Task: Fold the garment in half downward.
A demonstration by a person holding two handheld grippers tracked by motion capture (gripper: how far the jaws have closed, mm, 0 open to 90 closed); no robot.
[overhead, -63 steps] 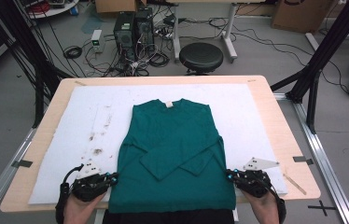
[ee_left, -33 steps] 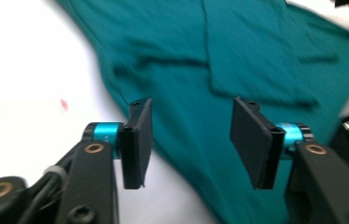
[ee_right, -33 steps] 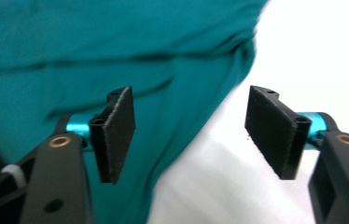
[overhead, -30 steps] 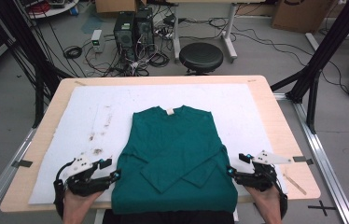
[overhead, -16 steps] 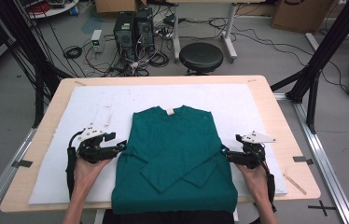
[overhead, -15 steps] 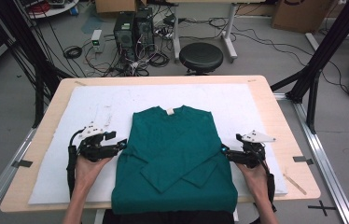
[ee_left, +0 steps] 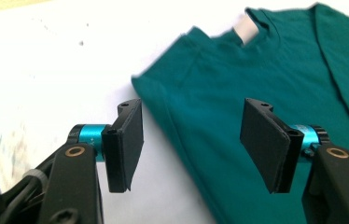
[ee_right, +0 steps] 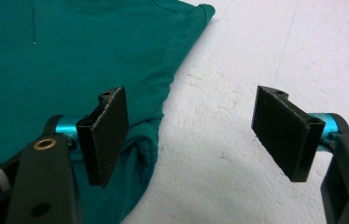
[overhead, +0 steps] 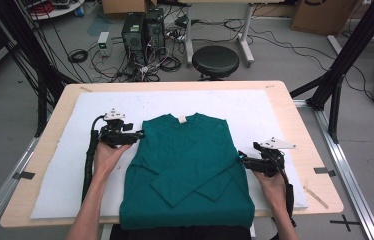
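Teal sweater (overhead: 187, 167), sleeves folded across

Overhead looks forward-down; both tongs cameras closely share, seemingly, the shirt (overhead: 187, 170).

Green shirt (overhead: 187, 165): matt knit cloth, smooth, w/ white fabric neck label. Surface (overhead: 305, 135): pale wood edge, under a white pad (overhead: 255, 107), rough, grainy, foam-like. Left claw (ee_left: 191, 140) & right claw (ee_right: 191, 135): matt black textured pads, glossy blue metal pins.

Even overhead light, soft shadows. White pad (ee_left: 46, 56) glares at 10 o'clock; collar tag (ee_left: 246, 29) blurred at 1 o'clock.
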